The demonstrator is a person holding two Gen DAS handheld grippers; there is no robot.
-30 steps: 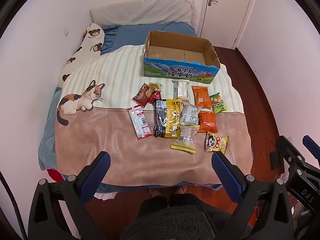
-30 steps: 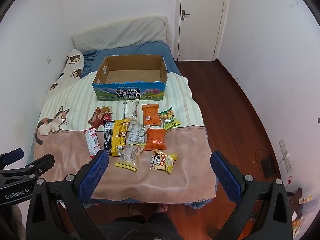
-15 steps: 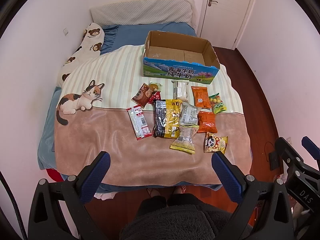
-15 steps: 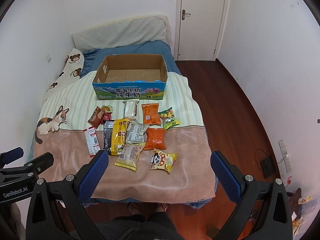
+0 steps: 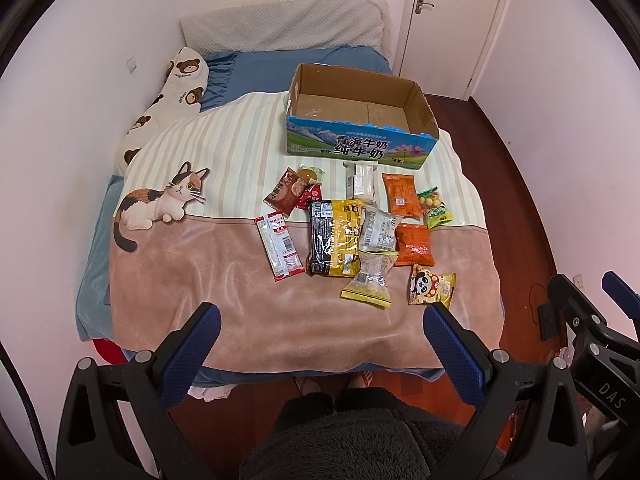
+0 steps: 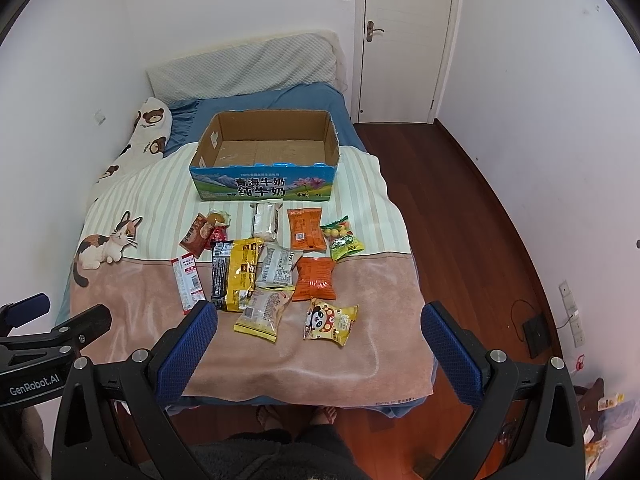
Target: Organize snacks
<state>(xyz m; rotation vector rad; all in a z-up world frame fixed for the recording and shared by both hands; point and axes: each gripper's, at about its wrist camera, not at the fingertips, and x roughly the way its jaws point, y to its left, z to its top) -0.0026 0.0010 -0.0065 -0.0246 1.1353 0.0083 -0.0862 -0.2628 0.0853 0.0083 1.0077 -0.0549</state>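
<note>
Several snack packets lie on the bed blanket, among them a panda packet (image 5: pixel 431 290) (image 6: pixel 330 321), a yellow-black packet (image 5: pixel 334 238) (image 6: pixel 236 274), two orange packets (image 5: pixel 401 194) (image 6: pixel 306 229) and a red-white stick packet (image 5: pixel 280 247) (image 6: pixel 188 282). An empty open cardboard box (image 5: pixel 360 148) (image 6: pixel 264 186) with a blue printed front stands behind them. My left gripper (image 5: pixel 320 344) and right gripper (image 6: pixel 318 340) are open and empty, held above the bed's near edge, apart from the snacks.
A bear-print pillow (image 5: pixel 176 96) and grey pillow (image 6: pixel 244 68) lie at the bed's head. A white wall runs along the left. Wood floor (image 6: pixel 460 208) and a closed door (image 6: pixel 404 32) are to the right. My legs are below.
Both grippers have drifted slightly back and up; the view of the bed has shifted a little. Nothing on the bed has moved.
</note>
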